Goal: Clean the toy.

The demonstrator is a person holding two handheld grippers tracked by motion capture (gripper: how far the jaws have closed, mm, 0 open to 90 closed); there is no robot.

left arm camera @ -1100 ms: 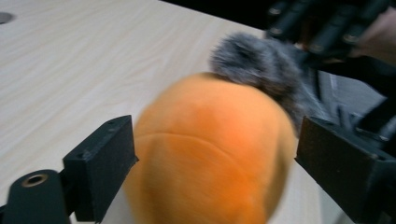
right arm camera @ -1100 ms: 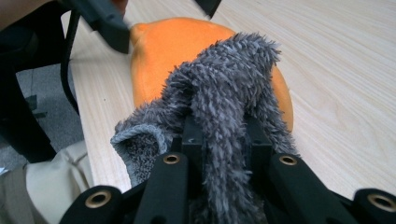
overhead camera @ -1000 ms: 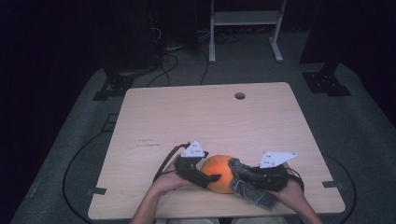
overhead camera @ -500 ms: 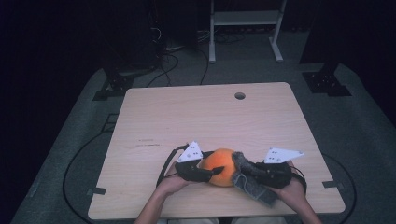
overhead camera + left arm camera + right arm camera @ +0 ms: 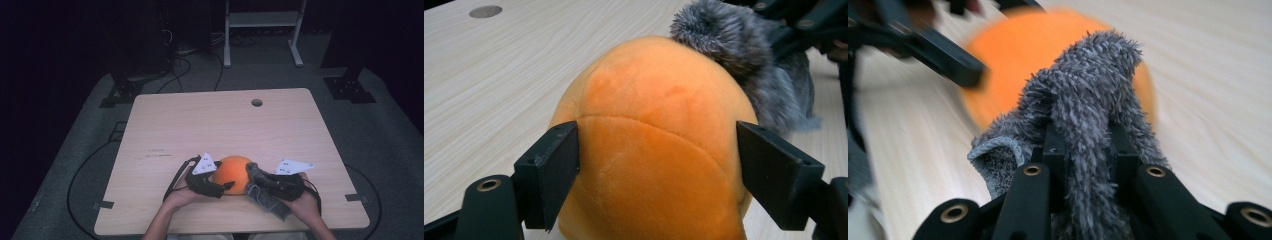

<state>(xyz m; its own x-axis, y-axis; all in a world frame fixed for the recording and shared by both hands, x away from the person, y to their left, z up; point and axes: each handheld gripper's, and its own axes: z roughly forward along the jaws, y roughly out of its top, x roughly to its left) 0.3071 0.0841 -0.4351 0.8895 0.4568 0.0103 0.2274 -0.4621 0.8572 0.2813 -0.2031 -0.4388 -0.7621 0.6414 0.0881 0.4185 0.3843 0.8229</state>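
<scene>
An orange plush ball (image 5: 234,172) rests on the wooden table (image 5: 210,125) near its front edge. My left gripper (image 5: 226,184) reaches in from the left. Its jaws have just been opening, and the orange plush ball (image 5: 654,150) is still between them with both pads against its sides, as the left gripper (image 5: 656,165) view shows. My right gripper (image 5: 260,181) comes in from the right, shut on a grey fuzzy cloth (image 5: 267,197). The grey fuzzy cloth (image 5: 1088,100) drapes over the right gripper (image 5: 1088,137) and lies against the ball's right side.
A round cable hole (image 5: 257,102) sits near the table's far edge. Dark stands and cables (image 5: 175,65) lie on the floor beyond the table, with a white frame (image 5: 262,30) at the back. Wide bare wood stretches across the far half of the table.
The ball and both grippers have shifted slightly away from the table's front edge. The grey cloth stays in the right gripper.
</scene>
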